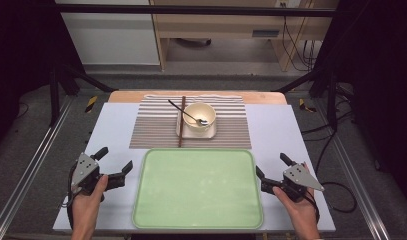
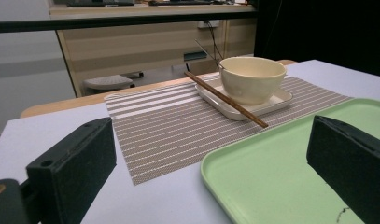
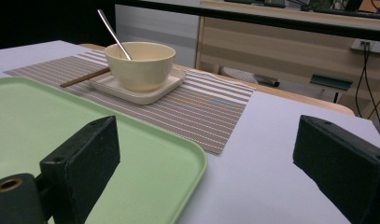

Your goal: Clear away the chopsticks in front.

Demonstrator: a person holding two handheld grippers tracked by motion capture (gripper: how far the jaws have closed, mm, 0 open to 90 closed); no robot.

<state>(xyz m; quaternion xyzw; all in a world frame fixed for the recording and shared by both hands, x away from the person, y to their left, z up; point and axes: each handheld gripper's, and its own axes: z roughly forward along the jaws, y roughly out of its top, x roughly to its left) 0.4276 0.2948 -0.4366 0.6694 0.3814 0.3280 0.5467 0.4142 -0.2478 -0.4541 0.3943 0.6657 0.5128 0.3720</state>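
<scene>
Tray [image 1: 198,187], bowl [image 1: 200,117] behind, chopsticks [image 1: 182,121] beside

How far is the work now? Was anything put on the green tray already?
Nothing looks done yet: the tray is bare. The bowl, with a spoon in it, sits on a plate on the striped mat, chopsticks alongside. Nothing is in hand: the left gripper and right gripper are open beside the tray. Probably all the moving is left.
</scene>
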